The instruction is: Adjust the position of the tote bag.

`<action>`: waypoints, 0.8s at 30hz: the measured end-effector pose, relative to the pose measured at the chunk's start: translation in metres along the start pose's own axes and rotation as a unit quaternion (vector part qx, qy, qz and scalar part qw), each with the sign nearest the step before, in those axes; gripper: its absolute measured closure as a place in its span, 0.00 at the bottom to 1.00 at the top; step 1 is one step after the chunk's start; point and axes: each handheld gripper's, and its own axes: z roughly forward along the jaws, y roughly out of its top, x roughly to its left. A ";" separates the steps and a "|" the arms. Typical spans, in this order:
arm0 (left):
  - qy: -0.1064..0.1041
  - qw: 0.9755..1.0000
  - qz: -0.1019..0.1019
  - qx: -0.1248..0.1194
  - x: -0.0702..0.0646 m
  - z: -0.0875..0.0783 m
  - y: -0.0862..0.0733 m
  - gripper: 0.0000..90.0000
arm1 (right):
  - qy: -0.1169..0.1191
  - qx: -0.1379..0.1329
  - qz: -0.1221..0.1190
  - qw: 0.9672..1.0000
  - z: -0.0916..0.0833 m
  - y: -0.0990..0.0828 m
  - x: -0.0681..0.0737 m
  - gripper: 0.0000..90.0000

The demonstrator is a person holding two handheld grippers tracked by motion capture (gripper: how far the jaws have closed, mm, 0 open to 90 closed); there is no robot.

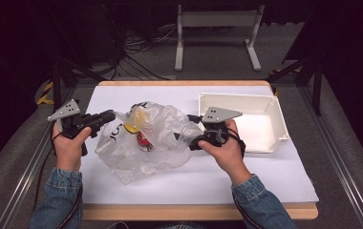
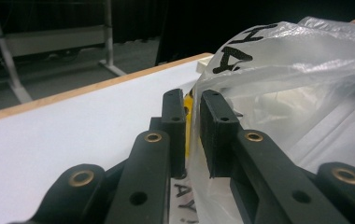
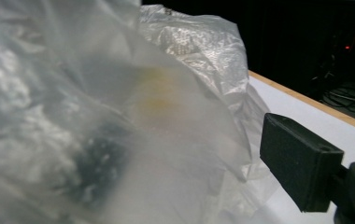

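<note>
A laboratory recording station. A white worktop (image 1: 246,176) with a pale wooden edge stands on grey carpet, enclosed by black curtains that darken the surroundings. Loose cables (image 1: 136,52) lie on the floor behind it, next to a white metal stand (image 1: 218,21). Black tripod legs (image 1: 58,76) flank the worktop, and metal rails (image 1: 24,176) run along its sides.

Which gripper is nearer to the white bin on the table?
Right. The right gripper sits just left of the white bin, at the plastic bag's right edge; the left gripper pinches the bag's far side, across it from the bin.
</note>
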 end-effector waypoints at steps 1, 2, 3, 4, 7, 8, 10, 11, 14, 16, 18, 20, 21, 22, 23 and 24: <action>0.002 1.000 -0.004 0.001 0.001 0.000 -0.001 0.89 | -0.005 -0.002 0.003 1.000 0.002 0.000 -0.002 0.27; 0.006 1.000 -0.008 0.002 0.004 -0.001 -0.003 0.89 | -0.011 -0.003 0.006 1.000 0.003 0.000 -0.004 0.27; 0.010 1.000 -0.012 0.003 0.006 -0.001 -0.004 0.89 | -0.017 -0.002 0.011 1.000 0.006 0.000 -0.007 0.27; 0.013 1.000 -0.013 0.004 0.008 -0.002 -0.005 0.89 | -0.021 -0.001 0.016 1.000 0.008 -0.001 -0.009 0.27; 0.020 0.999 -0.027 0.006 0.013 -0.002 -0.010 0.89 | -0.042 0.016 0.023 0.999 0.016 -0.004 -0.014 0.27; 0.022 0.999 -0.029 0.009 0.015 -0.002 -0.012 0.89 | -0.051 0.024 0.026 0.998 0.019 -0.006 -0.016 0.27; 0.026 0.999 -0.033 0.014 0.018 -0.001 -0.015 0.89 | -0.063 0.038 0.033 0.997 0.024 -0.009 -0.019 0.27; 0.028 0.999 -0.033 0.016 0.019 0.000 -0.016 0.89 | -0.065 0.044 0.039 0.996 0.027 -0.010 -0.021 0.27; 0.034 0.998 -0.043 0.027 0.026 0.002 -0.024 0.89 | -0.070 0.062 0.052 0.994 0.033 -0.015 -0.025 0.26; 0.035 0.998 -0.049 0.032 0.028 0.002 -0.027 0.89 | -0.074 0.071 0.057 0.993 0.035 -0.019 -0.027 0.26; 0.038 0.997 -0.054 0.032 0.030 0.001 -0.029 0.88 | -0.075 0.076 0.060 0.993 0.035 -0.020 -0.028 0.25; 0.038 0.997 -0.052 0.032 0.030 0.001 -0.029 0.88 | -0.073 0.081 0.058 0.992 0.035 -0.021 -0.028 0.23; 0.039 0.997 -0.052 0.032 0.029 0.001 -0.029 0.88 | -0.068 0.088 0.057 0.992 0.036 -0.022 -0.028 0.21; 0.037 0.998 -0.049 0.033 0.029 0.001 -0.028 0.88 | -0.054 0.099 0.049 0.992 0.035 -0.022 -0.026 0.18; 0.038 0.998 -0.048 0.031 0.028 0.001 -0.027 0.88 | -0.048 0.106 0.043 0.992 0.035 -0.023 -0.025 0.15; 0.038 0.998 -0.048 0.031 0.028 0.001 -0.027 0.88 | -0.048 0.106 0.043 0.992 0.035 -0.023 -0.025 0.15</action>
